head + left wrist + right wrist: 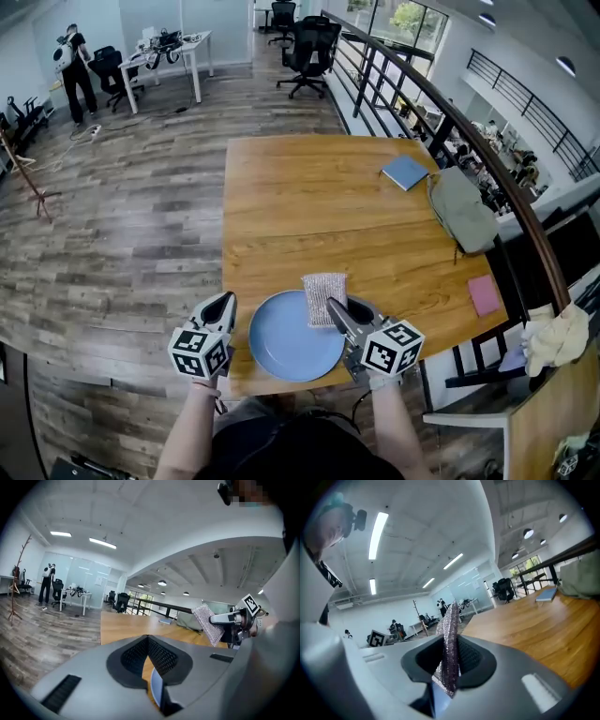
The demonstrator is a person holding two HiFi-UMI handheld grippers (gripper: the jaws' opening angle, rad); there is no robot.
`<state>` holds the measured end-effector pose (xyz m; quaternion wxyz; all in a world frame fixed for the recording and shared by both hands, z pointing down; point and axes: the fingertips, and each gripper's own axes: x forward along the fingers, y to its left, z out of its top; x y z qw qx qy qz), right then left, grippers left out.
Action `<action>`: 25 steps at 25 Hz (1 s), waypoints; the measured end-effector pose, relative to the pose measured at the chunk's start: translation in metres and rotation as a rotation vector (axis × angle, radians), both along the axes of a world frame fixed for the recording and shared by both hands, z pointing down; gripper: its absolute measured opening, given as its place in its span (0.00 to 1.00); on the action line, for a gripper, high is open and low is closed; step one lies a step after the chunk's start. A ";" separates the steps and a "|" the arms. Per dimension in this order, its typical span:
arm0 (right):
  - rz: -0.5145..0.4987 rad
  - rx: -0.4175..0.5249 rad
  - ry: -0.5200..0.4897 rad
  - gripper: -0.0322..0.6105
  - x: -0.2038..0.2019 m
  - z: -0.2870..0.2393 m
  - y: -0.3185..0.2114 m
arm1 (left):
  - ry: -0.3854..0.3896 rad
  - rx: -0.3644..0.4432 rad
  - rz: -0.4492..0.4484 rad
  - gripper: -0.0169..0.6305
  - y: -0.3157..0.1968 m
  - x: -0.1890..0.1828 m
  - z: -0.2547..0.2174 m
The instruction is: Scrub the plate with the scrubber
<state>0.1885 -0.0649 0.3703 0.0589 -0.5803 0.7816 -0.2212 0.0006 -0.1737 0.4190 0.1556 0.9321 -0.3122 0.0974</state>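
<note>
A round blue plate (pixel 289 339) lies flat on the wooden table (pixel 309 202), close to its near edge. My right gripper (pixel 335 310) is shut on a silver mesh scrubber (pixel 323 292), which hangs over the plate's far right rim. In the right gripper view the scrubber (pixel 450 634) stands on edge, pinched between the jaws of that gripper (pixel 450 667). My left gripper (pixel 225 307) hovers just left of the plate, jaws closed tip to tip with nothing in them. Through its gap (pixel 148 641) a sliver of the plate (pixel 157 688) shows. It also sees the scrubber (pixel 208 623).
A blue notebook (pixel 405 172), a grey-green bag (pixel 462 210) and a pink cloth (pixel 484 294) lie along the table's right side, by a railing (pixel 441 103). Office chairs (pixel 305 47), a white desk (pixel 169 52) and a person (pixel 75 61) are far off on the wood floor.
</note>
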 end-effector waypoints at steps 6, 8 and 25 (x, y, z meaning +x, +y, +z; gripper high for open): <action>0.110 0.100 0.242 0.16 0.025 -0.046 0.005 | 0.091 0.094 -0.006 0.02 -0.001 0.021 -0.056; 0.130 0.128 0.283 0.16 0.028 -0.058 0.006 | 0.107 0.113 0.000 0.02 0.001 0.026 -0.070; 0.255 0.263 0.418 0.16 0.040 -0.113 0.001 | 0.139 0.201 -0.076 0.02 0.002 0.009 -0.119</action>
